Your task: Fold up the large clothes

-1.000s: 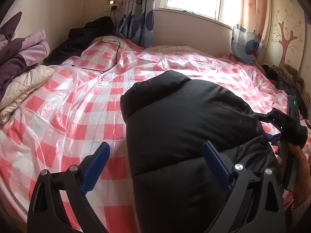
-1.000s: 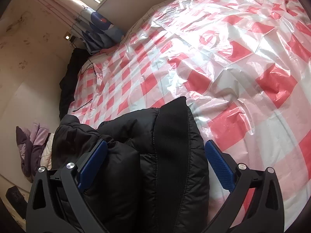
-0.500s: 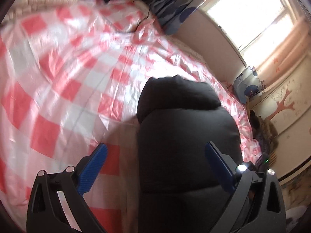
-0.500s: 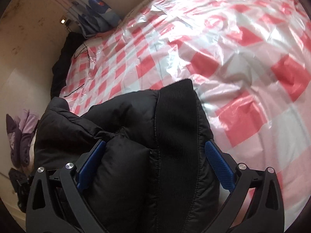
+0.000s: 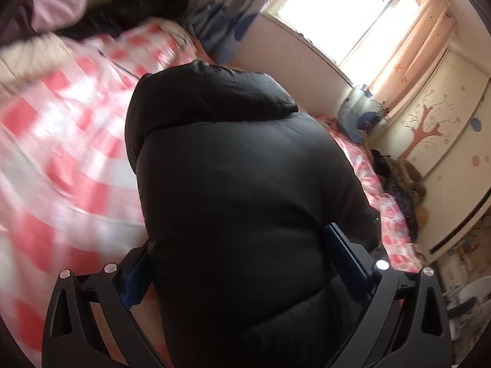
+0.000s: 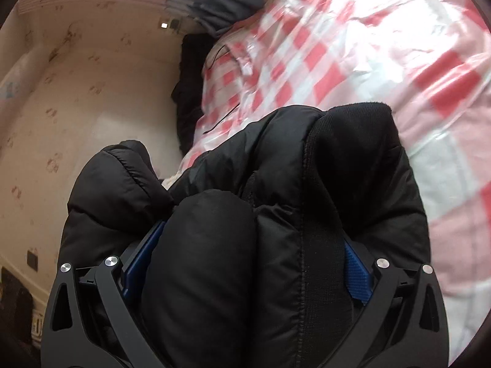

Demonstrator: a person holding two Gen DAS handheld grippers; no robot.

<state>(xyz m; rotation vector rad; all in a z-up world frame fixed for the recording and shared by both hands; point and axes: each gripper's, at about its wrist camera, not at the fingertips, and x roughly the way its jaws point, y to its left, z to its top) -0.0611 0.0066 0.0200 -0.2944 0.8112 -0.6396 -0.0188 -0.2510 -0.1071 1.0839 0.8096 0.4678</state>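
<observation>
A folded black puffer jacket (image 5: pixel 239 168) fills the middle of the left wrist view, above the red-and-white checked bed cover (image 5: pixel 61 138). My left gripper (image 5: pixel 239 270) straddles its near end, blue fingers (image 5: pixel 343 260) spread wide with the padded bulk filling the gap. In the right wrist view the jacket (image 6: pixel 307 168) shows its ribbed hem and a puffy sleeve. My right gripper (image 6: pixel 250 268) straddles that end the same way, fingers (image 6: pixel 356 276) wide apart against the fabric. The jacket's underside is hidden.
Purple and beige bedding (image 5: pixel 46 9) and a black garment (image 5: pixel 144 6) lie at the bed's far left. A window (image 5: pixel 337 9) with curtains is behind. More clothes (image 5: pixel 399 178) are heaped at the right. A wall (image 6: pixel 76 92) runs along the bed (image 6: pixel 368 46).
Both grippers have pushed forward onto the jacket, which now fills the gaps between their fingers. Both views have tilted, and the bundle looms larger and looks raised off the cover.
</observation>
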